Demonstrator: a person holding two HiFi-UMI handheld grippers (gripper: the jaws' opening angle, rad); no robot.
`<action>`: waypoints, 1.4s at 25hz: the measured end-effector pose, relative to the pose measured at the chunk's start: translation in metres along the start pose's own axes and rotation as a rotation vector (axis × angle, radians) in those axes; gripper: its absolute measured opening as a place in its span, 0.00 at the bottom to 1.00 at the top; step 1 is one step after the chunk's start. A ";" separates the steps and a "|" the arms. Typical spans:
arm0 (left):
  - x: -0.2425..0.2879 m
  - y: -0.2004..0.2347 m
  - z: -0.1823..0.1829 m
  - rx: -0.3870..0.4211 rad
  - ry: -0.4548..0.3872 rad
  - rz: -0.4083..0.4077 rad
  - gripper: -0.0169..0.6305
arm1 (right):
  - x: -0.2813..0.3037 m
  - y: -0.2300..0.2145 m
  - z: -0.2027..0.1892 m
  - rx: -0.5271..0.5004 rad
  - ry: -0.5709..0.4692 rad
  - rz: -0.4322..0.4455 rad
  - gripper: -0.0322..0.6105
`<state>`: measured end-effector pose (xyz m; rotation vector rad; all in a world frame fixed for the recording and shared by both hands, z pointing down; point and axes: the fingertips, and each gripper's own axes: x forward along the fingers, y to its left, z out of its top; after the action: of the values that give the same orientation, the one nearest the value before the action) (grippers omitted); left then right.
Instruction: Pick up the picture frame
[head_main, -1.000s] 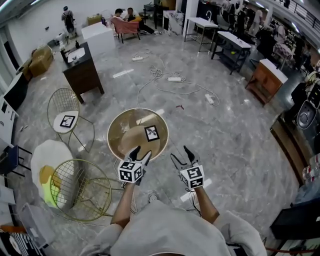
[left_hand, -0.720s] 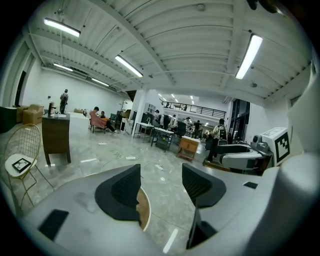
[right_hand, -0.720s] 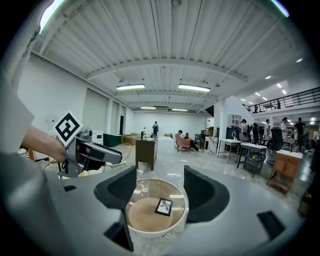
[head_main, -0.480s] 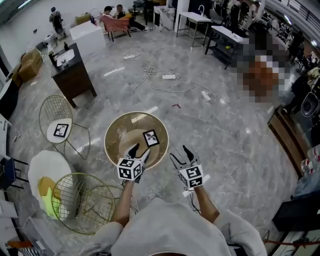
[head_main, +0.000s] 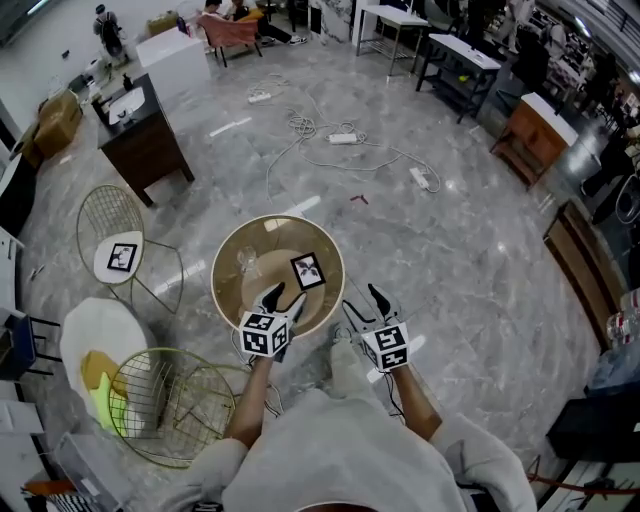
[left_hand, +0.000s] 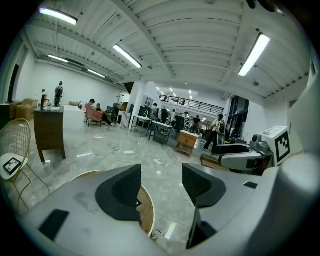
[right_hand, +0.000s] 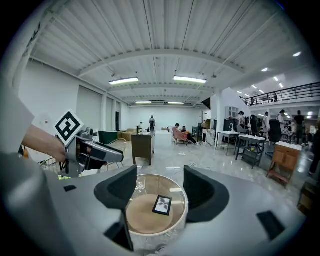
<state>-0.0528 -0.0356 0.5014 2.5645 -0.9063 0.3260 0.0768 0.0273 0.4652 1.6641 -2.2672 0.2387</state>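
A small black picture frame (head_main: 308, 271) with a black-and-white picture lies flat on the round glass-topped table (head_main: 232, 250). It shows again between the right jaws as the frame (right_hand: 162, 205) on the table (right_hand: 145, 220). My left gripper (head_main: 284, 299) hangs open over the table's near edge, just short of the frame. My right gripper (head_main: 364, 300) stands open off the table's right side, above the floor. In the left gripper view the open left gripper (left_hand: 159, 186) has nothing between its jaws, only the table rim (left_hand: 149, 215) below. The right gripper (right_hand: 159, 187) is likewise empty.
A clear glass (head_main: 247, 263) stands on the table left of the frame. Two gold wire chairs (head_main: 120, 235) (head_main: 165, 400) sit to the left; one carries a second framed picture (head_main: 122, 256). A dark wooden cabinet (head_main: 140, 135) and cables (head_main: 340, 150) lie farther off on the marble floor.
I have stepped nearer the table. The left gripper now reaches over the table's near edge; both grippers stay open.
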 end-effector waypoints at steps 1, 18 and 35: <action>0.004 0.005 0.001 -0.002 0.002 0.004 0.40 | 0.007 -0.002 0.000 0.000 0.002 0.006 0.49; 0.102 0.077 0.048 -0.081 0.044 0.149 0.40 | 0.137 -0.083 0.025 0.017 0.042 0.142 0.49; 0.165 0.128 0.045 -0.166 0.141 0.276 0.40 | 0.223 -0.123 0.002 0.070 0.141 0.293 0.49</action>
<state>-0.0055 -0.2367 0.5547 2.2369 -1.1828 0.4823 0.1330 -0.2117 0.5348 1.2945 -2.4108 0.4922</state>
